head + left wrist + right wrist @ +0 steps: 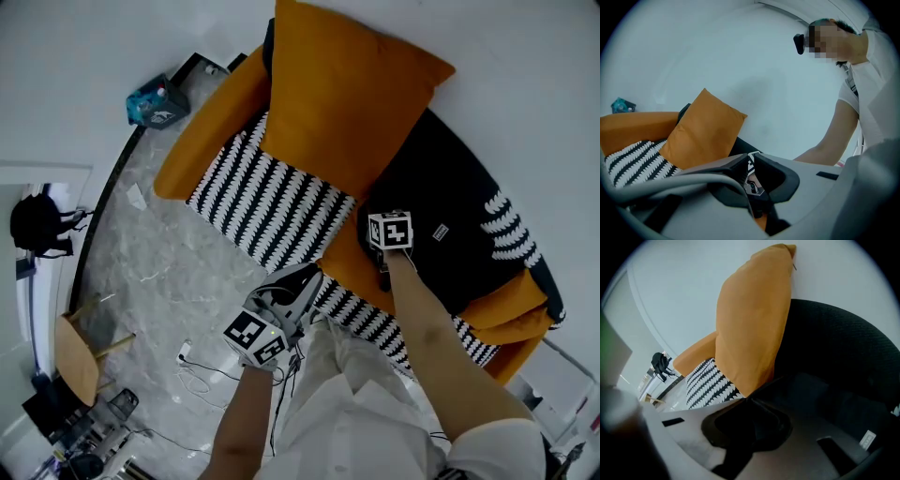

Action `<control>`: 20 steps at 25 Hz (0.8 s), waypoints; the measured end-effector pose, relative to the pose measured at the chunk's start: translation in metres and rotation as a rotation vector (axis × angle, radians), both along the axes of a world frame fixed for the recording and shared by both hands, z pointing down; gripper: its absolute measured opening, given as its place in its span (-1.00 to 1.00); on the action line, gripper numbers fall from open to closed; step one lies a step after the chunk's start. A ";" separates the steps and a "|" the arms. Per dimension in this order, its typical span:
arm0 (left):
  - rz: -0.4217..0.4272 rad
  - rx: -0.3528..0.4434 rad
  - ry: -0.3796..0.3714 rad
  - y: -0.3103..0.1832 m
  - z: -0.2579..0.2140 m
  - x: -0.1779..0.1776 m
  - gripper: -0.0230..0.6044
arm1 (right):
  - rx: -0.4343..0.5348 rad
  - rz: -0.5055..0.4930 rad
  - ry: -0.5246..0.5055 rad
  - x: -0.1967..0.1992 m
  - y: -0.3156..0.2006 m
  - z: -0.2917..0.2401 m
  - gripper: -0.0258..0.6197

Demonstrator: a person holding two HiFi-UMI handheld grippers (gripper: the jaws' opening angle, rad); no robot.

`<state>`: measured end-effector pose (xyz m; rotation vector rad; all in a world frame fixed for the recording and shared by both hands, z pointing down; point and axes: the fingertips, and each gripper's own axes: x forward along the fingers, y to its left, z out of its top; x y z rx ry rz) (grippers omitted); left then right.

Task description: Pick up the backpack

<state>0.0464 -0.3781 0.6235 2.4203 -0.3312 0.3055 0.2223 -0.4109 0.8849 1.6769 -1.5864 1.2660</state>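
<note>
The black backpack (450,216) lies on the right half of an orange sofa (202,131), beside an upright orange pillow (342,94). My right gripper (385,279) points down at the backpack's near left edge. In the right gripper view its jaws (747,400) are closed on black fabric of the backpack (834,362), with the pillow (752,319) behind. My left gripper (305,281) hovers lower, over the striped seat's front edge. Its jaws (750,157) stand only a slit apart with nothing between them.
A black-and-white striped cover (272,202) lies over the seat. A teal tissue box (155,103) sits past the sofa's left arm. On the marble floor are white cables (197,370) and a wooden stool (80,352). A black bag (37,225) hangs at far left.
</note>
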 end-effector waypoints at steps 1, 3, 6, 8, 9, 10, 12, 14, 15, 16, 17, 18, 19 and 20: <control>0.003 0.002 0.004 0.002 -0.003 0.000 -0.78 | 0.016 0.012 -0.016 0.000 0.003 -0.007 -0.79; 0.011 0.006 0.010 0.006 -0.012 0.000 -0.78 | 0.051 0.032 -0.047 -0.002 0.008 -0.023 -0.81; 0.023 0.022 0.019 0.011 -0.024 0.002 -0.78 | 0.105 0.041 -0.070 -0.001 0.018 -0.050 -0.82; 0.029 0.036 0.027 0.014 -0.033 0.005 -0.78 | 0.139 0.043 -0.079 0.000 0.026 -0.070 -0.82; 0.031 0.042 0.031 0.016 -0.037 0.006 -0.78 | 0.157 0.045 -0.083 0.000 0.030 -0.080 -0.82; 0.033 0.047 0.035 0.018 -0.043 0.006 -0.78 | 0.175 0.048 -0.088 0.000 0.035 -0.091 -0.82; 0.038 0.059 0.045 0.022 -0.053 0.007 -0.78 | 0.212 0.055 -0.100 -0.001 0.046 -0.113 -0.82; 0.051 0.075 0.054 0.028 -0.064 0.009 -0.78 | 0.257 0.073 -0.134 -0.001 0.059 -0.136 -0.83; 0.057 0.082 0.058 0.032 -0.069 0.010 -0.78 | 0.283 0.086 -0.162 0.000 0.066 -0.147 -0.83; 0.063 0.088 0.062 0.035 -0.075 0.010 -0.78 | 0.309 0.101 -0.194 0.000 0.074 -0.159 -0.83; 0.067 0.093 0.067 0.039 -0.080 0.011 -0.78 | 0.336 0.117 -0.225 0.002 0.082 -0.170 -0.83; 0.069 0.096 0.071 0.043 -0.085 0.011 -0.78 | 0.362 0.133 -0.252 0.004 0.090 -0.181 -0.83; 0.070 0.099 0.075 0.048 -0.090 0.010 -0.78 | 0.388 0.149 -0.277 0.007 0.099 -0.192 -0.83; 0.070 0.101 0.078 0.052 -0.095 0.010 -0.78 | 0.415 0.167 -0.298 0.010 0.107 -0.203 -0.83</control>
